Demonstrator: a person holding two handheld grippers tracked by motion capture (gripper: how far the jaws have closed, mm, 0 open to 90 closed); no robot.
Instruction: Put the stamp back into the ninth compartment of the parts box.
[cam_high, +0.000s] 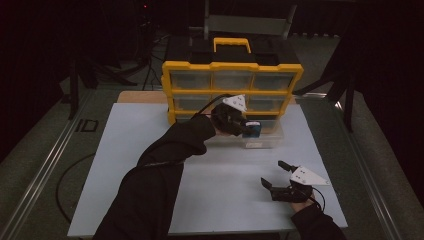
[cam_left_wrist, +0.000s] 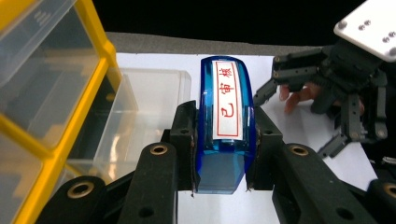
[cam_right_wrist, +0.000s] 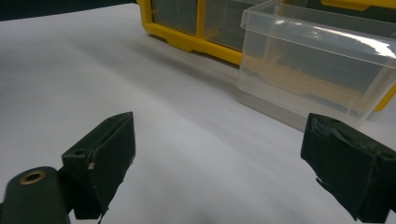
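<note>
In the high view, the left hand-held gripper (cam_high: 248, 127) sits just right of the frame's centre, reaching toward the yellow organiser (cam_high: 232, 85) that stands at the far edge of the white tabletop (cam_high: 140, 135). Its jaws are pinched on a blue stamp (cam_high: 254, 128), which hangs over a clear plastic drawer (cam_high: 264, 140) pulled out in front of the organiser's lowest row.

The left gripper view shows that grip up close: the blue stamp (cam_left_wrist: 225, 126) stands upright in the middle of the frame, squeezed between the two black pads, with a white label printed in red characters running along its top face. The clear drawer (cam_left_wrist: 149, 109) lies behind it to the left, and the yellow organiser (cam_left_wrist: 60, 107) fills the left edge. Whether the stamp touches the drawer is hard to say from this angle.

The right hand-held gripper (cam_high: 277, 175) rests low at the lower right of the high view, above bare tabletop, well apart from the drawer. Its jaws are spread wide with nothing between them; in the right gripper view the right hand-held gripper (cam_right_wrist: 229, 168) frames white tabletop (cam_right_wrist: 93, 70), with the clear drawer (cam_right_wrist: 322, 65) at the upper right.
</note>
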